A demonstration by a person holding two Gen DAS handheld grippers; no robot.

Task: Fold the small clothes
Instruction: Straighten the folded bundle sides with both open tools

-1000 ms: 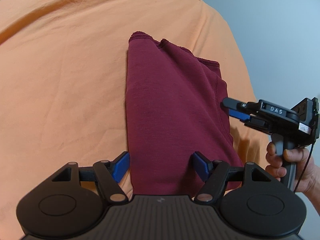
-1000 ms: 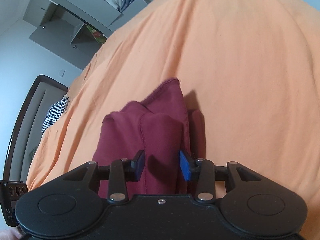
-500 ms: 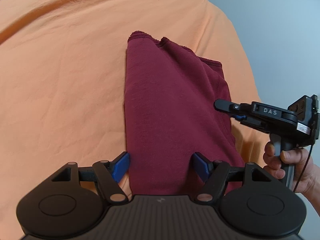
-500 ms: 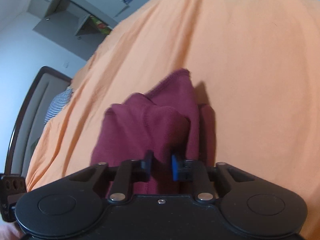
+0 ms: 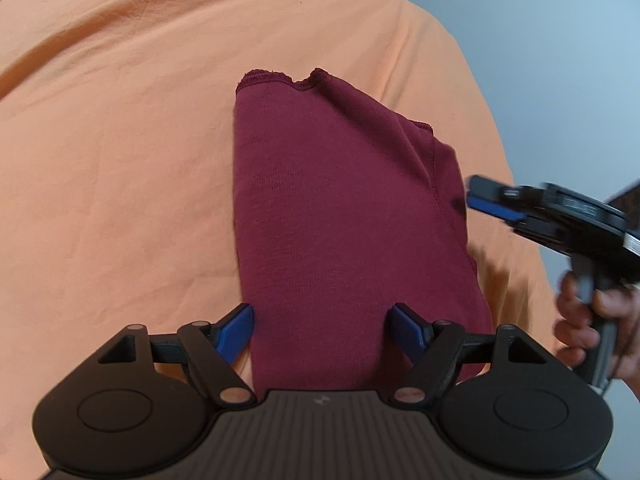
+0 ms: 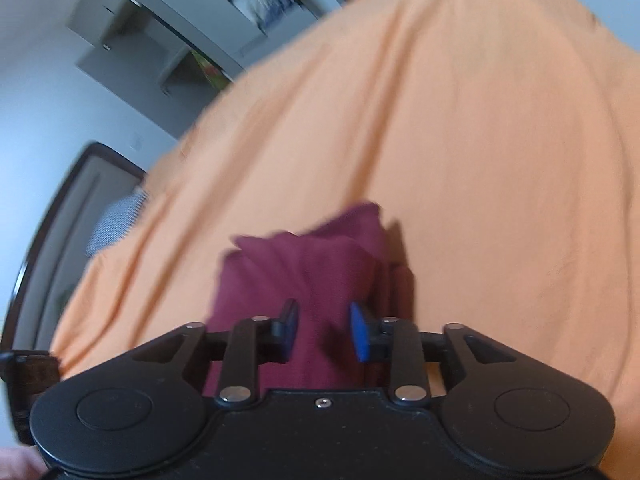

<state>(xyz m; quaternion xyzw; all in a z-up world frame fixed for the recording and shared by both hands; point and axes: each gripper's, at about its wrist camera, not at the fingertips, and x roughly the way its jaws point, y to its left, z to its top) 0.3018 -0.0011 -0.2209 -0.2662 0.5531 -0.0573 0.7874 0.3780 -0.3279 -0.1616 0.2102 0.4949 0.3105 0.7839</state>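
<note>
Both the left gripper (image 5: 322, 330) and right gripper (image 6: 324, 330) gape empty over the folded maroon garment (image 5: 344, 216), its near end hidden.

Maroon garment (image 5: 340, 216) on orange sheet (image 5: 120, 140); black tongs (image 5: 323, 334) with blue pads (image 5: 234, 334); checkered pillow (image 6: 116, 220).

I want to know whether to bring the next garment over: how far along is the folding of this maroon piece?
Mostly done, it seems: the maroon garment lies as a narrow folded stack on the orange sheet. Nothing is gripped: the left gripper and right gripper are both open. Possibly left: one more fold or squaring the uneven far edges.
</note>
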